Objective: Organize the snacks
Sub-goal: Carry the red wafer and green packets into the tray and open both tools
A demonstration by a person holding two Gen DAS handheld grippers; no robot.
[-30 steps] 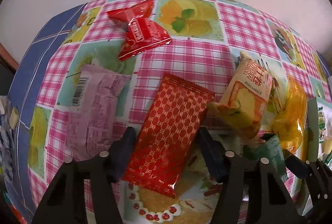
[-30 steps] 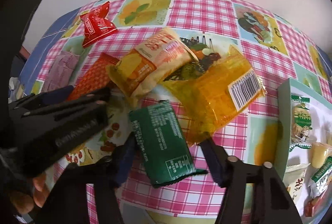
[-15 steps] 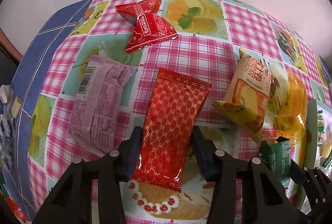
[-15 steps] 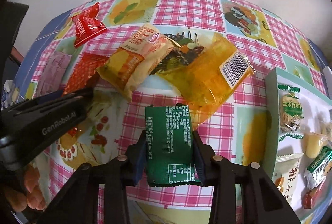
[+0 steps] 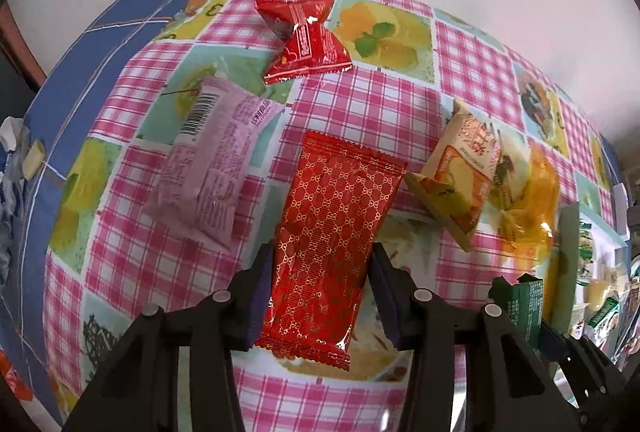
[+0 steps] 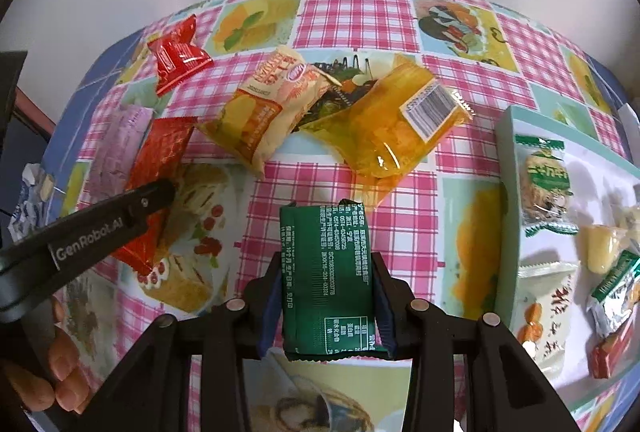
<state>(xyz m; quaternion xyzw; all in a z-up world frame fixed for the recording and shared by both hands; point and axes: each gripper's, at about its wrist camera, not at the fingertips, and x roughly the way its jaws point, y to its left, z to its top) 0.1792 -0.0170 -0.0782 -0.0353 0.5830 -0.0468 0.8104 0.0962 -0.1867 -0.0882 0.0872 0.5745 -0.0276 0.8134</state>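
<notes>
My left gripper point(image 5: 323, 296) clamps one red patterned packet point(image 5: 328, 248); my right gripper point(image 6: 326, 302) clamps one green packet point(image 6: 326, 276). Ahead of it lie two yellow packets point(image 6: 394, 124).

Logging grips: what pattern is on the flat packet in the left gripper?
Red foil packet, gold interlocking lattice; left wrist view.

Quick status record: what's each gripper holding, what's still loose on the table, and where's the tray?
left gripper: shut on red patterned packet
right gripper: shut on green packet
loose on tablecloth: red candy packet, pink packet, yellow bread packet, clear orange packet
tray: right of the green packet, already holding several snacks
</notes>
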